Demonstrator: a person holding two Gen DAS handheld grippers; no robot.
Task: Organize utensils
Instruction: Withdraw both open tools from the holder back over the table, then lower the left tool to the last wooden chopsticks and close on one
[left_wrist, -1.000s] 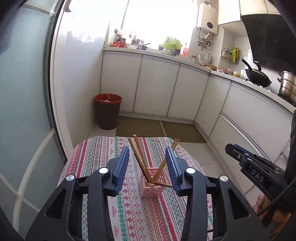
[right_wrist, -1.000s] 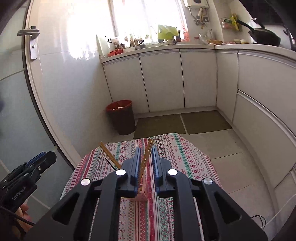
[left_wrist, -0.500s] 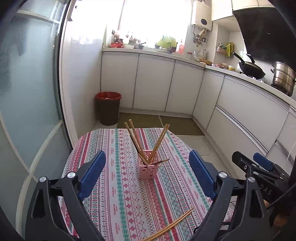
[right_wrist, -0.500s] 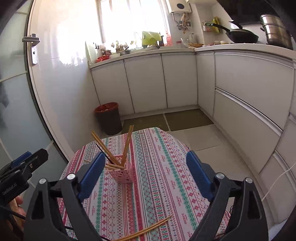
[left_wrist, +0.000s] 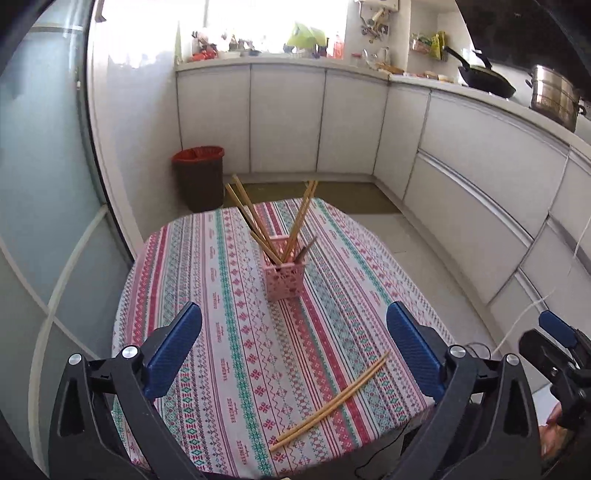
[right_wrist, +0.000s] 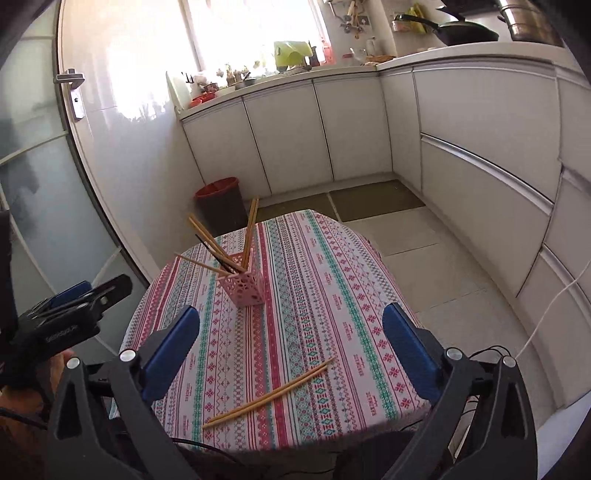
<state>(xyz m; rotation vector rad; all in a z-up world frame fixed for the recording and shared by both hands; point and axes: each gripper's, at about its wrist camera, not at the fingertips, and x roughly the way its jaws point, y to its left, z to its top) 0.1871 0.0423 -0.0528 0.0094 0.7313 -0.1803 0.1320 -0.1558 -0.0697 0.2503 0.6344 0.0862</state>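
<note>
A pink perforated holder stands mid-table on the patterned cloth, with several wooden chopsticks fanned out of it. Two loose chopsticks lie side by side near the table's front edge. My left gripper hovers in front of the holder; its jaws are opening wide with nothing between them. My right gripper hangs above the loose pair, its jaws also opening and empty. Each gripper shows at the edge of the other's view.
A red-lined dark bin stands on the floor beyond the table. White cabinets curve round the back and right, carrying a wok and a steel pot. A glass door closes the left side.
Both grippers drew back from the holder and their jaws spread wide. The chopsticks they were at now stand in the holder, and the loose pair came into view.
</note>
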